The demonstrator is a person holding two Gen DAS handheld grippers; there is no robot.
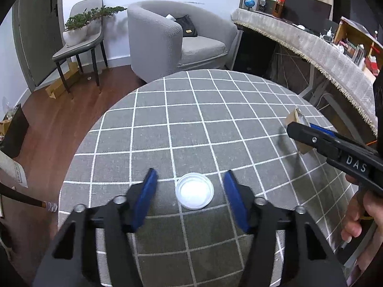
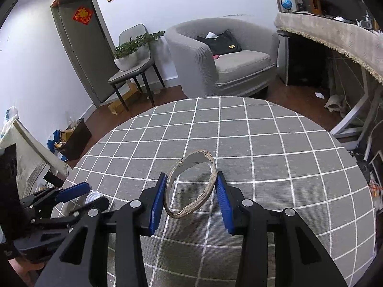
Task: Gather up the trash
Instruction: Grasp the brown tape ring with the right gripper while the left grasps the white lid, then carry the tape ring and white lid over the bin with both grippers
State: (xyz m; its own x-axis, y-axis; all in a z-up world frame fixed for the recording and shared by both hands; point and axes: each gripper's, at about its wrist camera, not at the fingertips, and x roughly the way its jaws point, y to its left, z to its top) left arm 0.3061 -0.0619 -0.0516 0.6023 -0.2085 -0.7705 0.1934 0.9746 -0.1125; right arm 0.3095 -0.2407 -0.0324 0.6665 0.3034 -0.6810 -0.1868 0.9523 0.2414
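Observation:
A white round plastic lid (image 1: 194, 189) lies flat on the grey checked tablecloth (image 1: 191, 119), near the table's front edge. My left gripper (image 1: 191, 172) is open and straddles the lid, with a gap between each blue pad and the rim. The right wrist view shows this gripper (image 2: 91, 197) at the lower left with the lid (image 2: 93, 195) between its fingers. My right gripper (image 2: 191, 175) is shut on a torn cardboard ring (image 2: 202, 199), held on edge above the cloth. In the left wrist view the right gripper (image 1: 301, 129) and the ring (image 1: 295, 119) are at the right.
Beyond the round table stand a grey armchair (image 1: 172, 40) with a black bag, a chair (image 1: 79, 47) bearing potted plants, and a long cluttered desk (image 1: 323, 47) with a fringed cloth. A dark bin (image 2: 74, 141) sits on the wooden floor at the left. A hand (image 1: 363, 215) grips the right tool.

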